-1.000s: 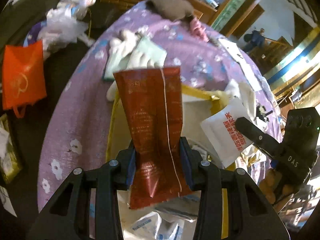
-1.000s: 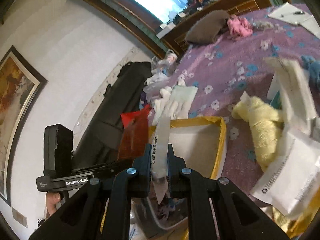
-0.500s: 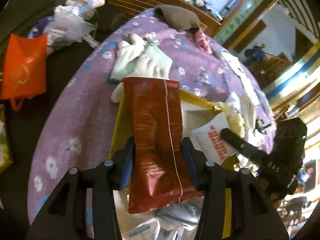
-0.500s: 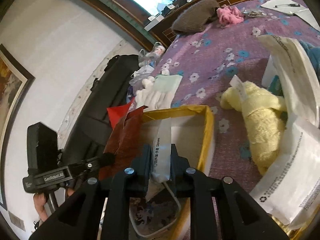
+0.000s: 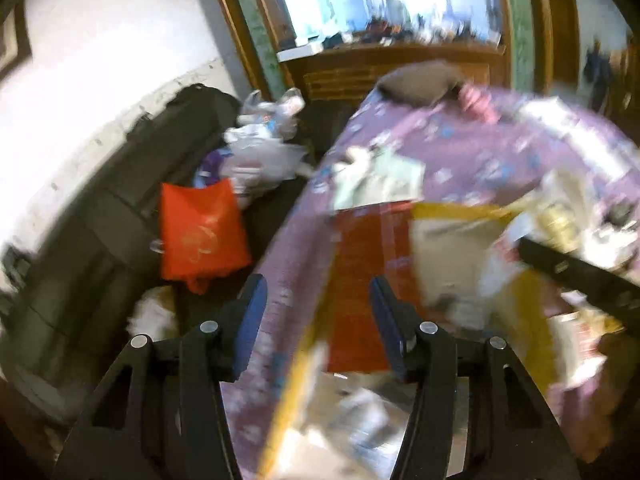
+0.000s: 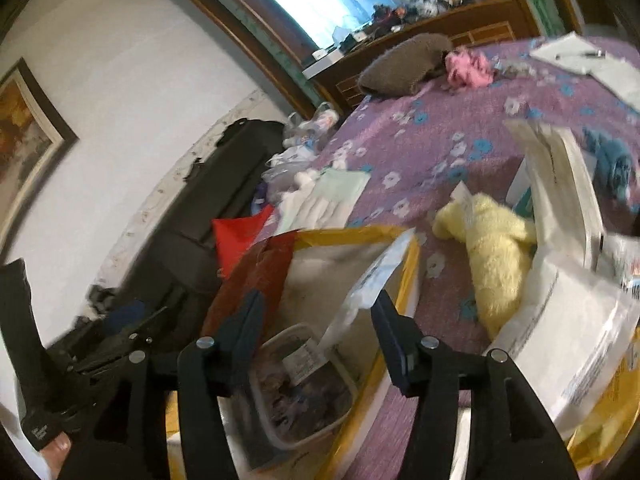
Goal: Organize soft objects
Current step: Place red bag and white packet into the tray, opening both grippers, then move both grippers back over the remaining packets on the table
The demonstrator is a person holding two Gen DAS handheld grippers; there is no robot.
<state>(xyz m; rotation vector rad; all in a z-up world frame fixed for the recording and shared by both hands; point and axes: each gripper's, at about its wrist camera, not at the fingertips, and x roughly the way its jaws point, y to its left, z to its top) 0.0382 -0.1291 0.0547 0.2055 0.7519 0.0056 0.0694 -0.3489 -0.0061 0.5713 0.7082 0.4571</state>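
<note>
A yellow-rimmed box (image 6: 352,232) lies on the purple flowered cover. My right gripper (image 6: 318,320) hangs over it with its jaws opening. A white glove packet (image 6: 372,276) leans loose beside the right finger, not pinched. In the blurred left wrist view my left gripper (image 5: 318,320) is also opening. The dark red packet (image 5: 360,280) lies over the box's left rim (image 5: 452,210) beyond the pads and is not squeezed by them. The same red packet (image 6: 256,276) shows in the right wrist view, draped on the box's left wall. A clear plastic tub (image 6: 304,380) sits inside the box.
A yellow plush cloth (image 6: 496,248), white pouches (image 6: 568,320), white gloves with a green pack (image 6: 332,200), a brown cushion (image 6: 404,68) and a pink cloth (image 6: 466,68) lie on the cover. Left of it are an orange bag (image 5: 200,232) and a black case (image 6: 224,168).
Both grippers went from shut to open. The left let go of the red packet and swung up and left. The right released the white glove packet, which now leans in the box.
</note>
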